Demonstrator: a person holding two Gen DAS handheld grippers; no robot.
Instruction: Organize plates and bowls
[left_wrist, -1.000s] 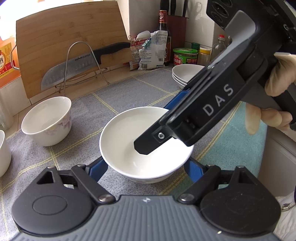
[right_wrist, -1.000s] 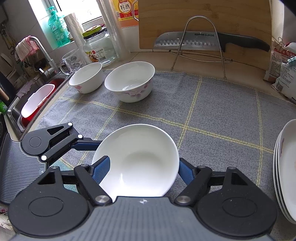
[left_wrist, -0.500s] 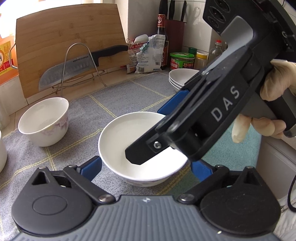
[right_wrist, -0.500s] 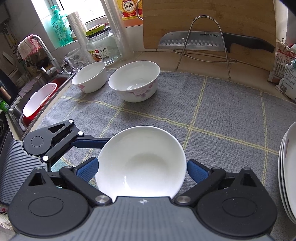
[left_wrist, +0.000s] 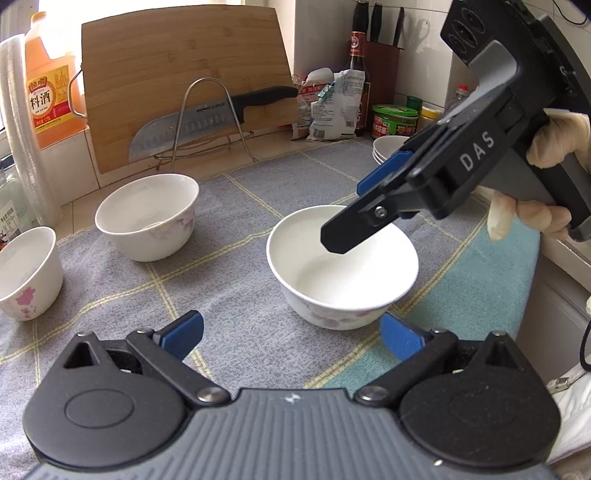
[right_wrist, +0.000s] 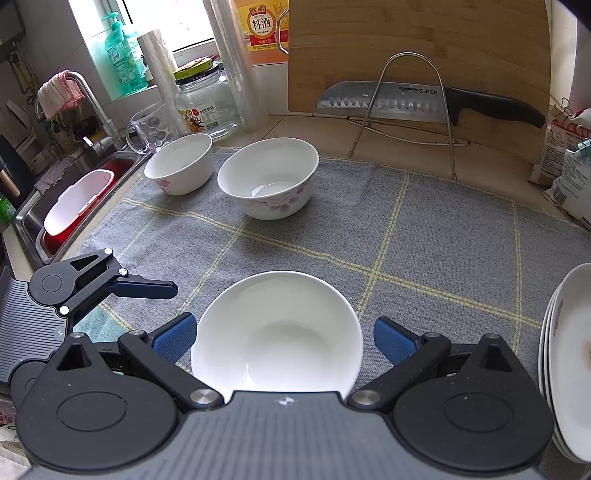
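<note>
Daylit window above sink

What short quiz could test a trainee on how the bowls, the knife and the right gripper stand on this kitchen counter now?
1. True or false: the knife lies flat on the grey cloth.
2. How many single, unstacked bowls stand on the cloth?
3. The nearest bowl stands: A) between the open jaws of the right gripper; B) on a stack of plates; C) in the sink.

Key
1. False: it rests on the wire rack, against the cutting board.
2. Three: the nearest bowl, the floral bowl and the small bowl.
3. A.
</note>
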